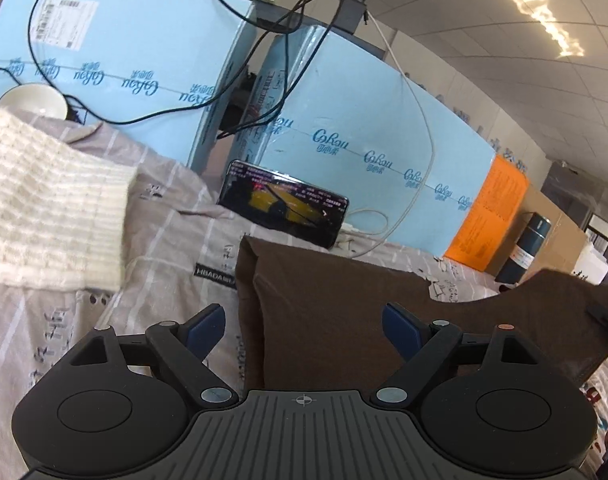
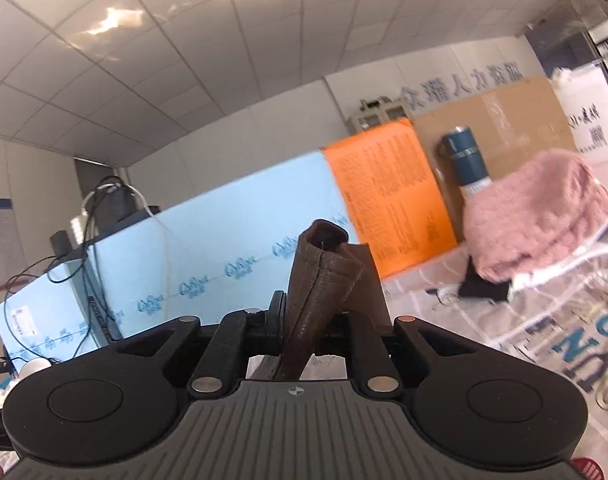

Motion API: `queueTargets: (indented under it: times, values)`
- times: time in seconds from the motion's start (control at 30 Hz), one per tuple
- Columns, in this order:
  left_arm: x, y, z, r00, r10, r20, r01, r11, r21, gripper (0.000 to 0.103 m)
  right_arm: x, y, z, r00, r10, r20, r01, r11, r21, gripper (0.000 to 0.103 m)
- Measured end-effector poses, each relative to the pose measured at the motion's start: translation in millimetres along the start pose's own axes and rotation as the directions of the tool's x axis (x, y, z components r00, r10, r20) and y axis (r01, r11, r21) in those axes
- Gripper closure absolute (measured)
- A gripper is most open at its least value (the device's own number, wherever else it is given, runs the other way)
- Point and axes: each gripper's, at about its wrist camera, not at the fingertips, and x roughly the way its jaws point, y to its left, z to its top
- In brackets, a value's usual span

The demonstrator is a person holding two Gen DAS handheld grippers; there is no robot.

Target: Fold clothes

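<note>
Two views are noted. Left wrist view: the left gripper (image 1: 304, 330) is spread wide and empty, hovering over a brown garment (image 1: 344, 312) partly folded on the striped bedsheet (image 1: 175, 208); a cream knit (image 1: 47, 200) lies folded to the left, judged done. A white bowl (image 1: 33, 100) behind it shows no visible contents. Right wrist view: the right gripper (image 2: 310, 320) is clamped on a raised hem of the brown garment (image 2: 324, 280), so that fold is judged unfinished. A pink sweater (image 2: 540, 216) sits heaped and unfolded beside a teal flask (image 2: 466, 160), closed, contents hidden.
</note>
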Motion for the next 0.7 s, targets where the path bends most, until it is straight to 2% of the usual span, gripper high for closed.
queueTargets:
  times: [0.1, 0.17, 0.2, 0.27, 0.33, 0.4, 0.47, 0.5, 0.53, 0.57, 0.6, 0.63, 0.7]
  values:
    - [31.2, 14.8, 20.3, 0.998, -0.028, -0.064, 0.031, 0.999, 0.039, 0.014, 5.9, -44.6, -6.5, 0.991, -0.053, -0.123, 0.076, 0.979, 0.190, 0.079]
    - [59.2, 28.1, 29.6, 0.988, -0.031, -0.150, 0.035, 0.999, 0.026, 0.015, 8.1, -67.0, -9.6, 0.984, -0.058, -0.168, 0.109, 0.944, 0.312, 0.049]
    - [71.7, 35.2, 31.3, 0.981, -0.045, -0.187, 0.046, 0.999, 0.003, 0.015, 9.1, -76.5, -9.5, 0.982, -0.044, -0.182, 0.108, 0.927, 0.358, 0.043]
    - [92.2, 44.4, 32.3, 0.967, -0.089, -0.240, 0.083, 0.996, -0.035, 0.015, 18.1, -85.9, -9.0, 0.977, 0.001, -0.211, 0.088, 0.909, 0.408, 0.034]
    - [105.7, 45.8, 31.0, 0.955, -0.141, -0.262, 0.132, 0.990, -0.050, 0.016, 34.9, -90.2, -7.3, 0.960, 0.037, -0.276, 0.083, 0.909, 0.409, 0.031]
    - [114.8, 38.5, 27.7, 0.943, -0.184, -0.277, 0.180, 0.983, -0.042, 0.016, 52.6, -88.6, -7.4, 0.942, 0.036, -0.333, 0.101, 0.917, 0.385, 0.032]
    - [116.1, 29.8, 22.7, 0.949, -0.165, -0.270, 0.178, 0.984, 0.024, 0.024, 66.9, -82.4, -6.1, 0.932, 0.024, -0.362, 0.110, 0.933, 0.343, 0.037]
    - [116.3, 25.4, 20.1, 0.952, -0.152, -0.264, 0.173, 0.983, 0.060, 0.038, 73.2, -78.9, -4.8, 0.929, 0.019, -0.368, 0.108, 0.941, 0.321, 0.043]
    - [116.5, 21.0, 17.5, 0.956, -0.139, -0.258, 0.168, 0.981, 0.096, 0.049, 79.8, -76.0, -3.1, 0.929, 0.024, -0.369, 0.095, 0.949, 0.302, 0.061]
    - [113.8, 21.4, 18.3, 0.959, -0.140, -0.245, 0.169, 0.980, 0.101, 0.057, 86.1, -72.8, -1.4, 0.928, 0.028, -0.372, 0.085, 0.955, 0.283, 0.071]
    - [110.4, 23.2, 20.0, 0.962, -0.145, -0.230, 0.171, 0.981, 0.096, 0.073, 91.4, -68.6, 0.3, 0.927, 0.028, -0.375, 0.078, 0.961, 0.265, 0.074]
    - [106.2, 22.2, 21.0, 0.967, -0.144, -0.211, 0.169, 0.980, 0.107, 0.081, 96.4, -63.7, 2.3, 0.930, 0.036, -0.366, 0.058, 0.968, 0.243, 0.081]
    - [97.4, 18.6, 22.8, 0.976, -0.137, -0.169, 0.160, 0.978, 0.136, 0.086, 102.8, -52.0, 7.5, 0.942, 0.056, -0.332, 0.011, 0.980, 0.198, 0.085]
